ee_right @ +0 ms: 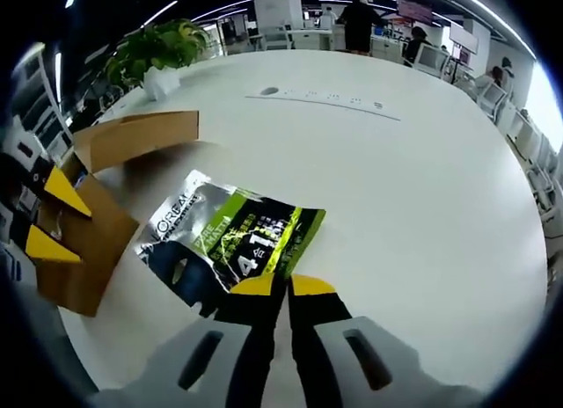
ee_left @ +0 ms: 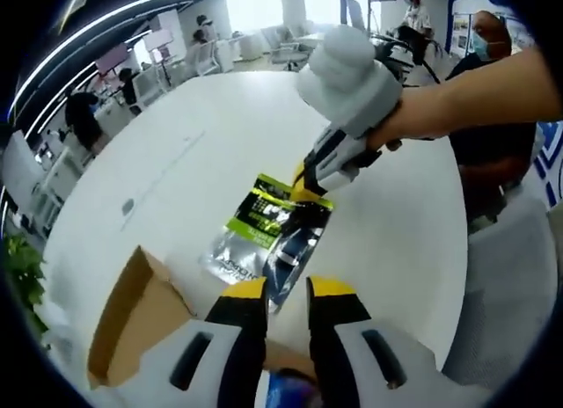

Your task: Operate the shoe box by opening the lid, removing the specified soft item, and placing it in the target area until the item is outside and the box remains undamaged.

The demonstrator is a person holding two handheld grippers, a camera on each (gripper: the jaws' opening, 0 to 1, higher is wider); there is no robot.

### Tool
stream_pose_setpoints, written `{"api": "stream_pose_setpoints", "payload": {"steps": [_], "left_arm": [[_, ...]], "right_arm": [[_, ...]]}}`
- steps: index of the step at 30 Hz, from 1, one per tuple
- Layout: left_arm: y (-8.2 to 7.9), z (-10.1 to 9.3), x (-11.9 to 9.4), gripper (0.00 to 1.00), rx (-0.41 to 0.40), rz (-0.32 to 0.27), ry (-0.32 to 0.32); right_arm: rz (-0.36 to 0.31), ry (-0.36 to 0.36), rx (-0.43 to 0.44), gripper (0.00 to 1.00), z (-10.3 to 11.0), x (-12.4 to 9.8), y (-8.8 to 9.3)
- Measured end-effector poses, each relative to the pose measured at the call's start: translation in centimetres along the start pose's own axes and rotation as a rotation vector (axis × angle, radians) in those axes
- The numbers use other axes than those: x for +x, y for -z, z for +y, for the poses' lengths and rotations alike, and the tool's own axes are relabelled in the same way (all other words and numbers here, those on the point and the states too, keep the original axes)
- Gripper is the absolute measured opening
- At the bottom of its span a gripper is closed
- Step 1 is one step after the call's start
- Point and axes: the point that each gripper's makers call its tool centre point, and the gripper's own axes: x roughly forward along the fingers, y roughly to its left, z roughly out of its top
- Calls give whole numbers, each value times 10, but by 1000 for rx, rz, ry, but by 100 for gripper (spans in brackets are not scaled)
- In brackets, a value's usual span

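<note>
Left gripper view: left tool sitting slightly parted, gripping nothing, over brown cardboard shoe box, box cut off at bottom. Right tool pinching silver-and-green foil pouch lying on round white tabletop.

Right gripper view: right tool clamping pouch edge; box partly cropped; office desks blurring behind.

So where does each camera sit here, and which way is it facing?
Left gripper view: rides the left hand-held gripper, facing across the white table at the foil pouch, cardboard box and the right hand-held gripper with the person's forearm.
Right gripper view: rides the right hand-held gripper, shut on the pouch, facing the box, a plant beyond.
Shared: pouch, box, table.
</note>
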Motion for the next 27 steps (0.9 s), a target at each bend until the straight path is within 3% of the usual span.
{"api": "stream_pose_setpoints", "payload": {"steps": [3, 12, 27], "left_arm": [[-2, 1, -6, 18, -18, -22, -2], [4, 5, -23, 23, -60, -56, -13], [36, 36, -65, 25, -160, -85, -97]], "right_arm": [[-8, 16, -58, 6, 2, -2, 0], [-19, 6, -88, 9, 4, -6, -3], [-6, -1, -135, 11, 3, -4, -4]]}}
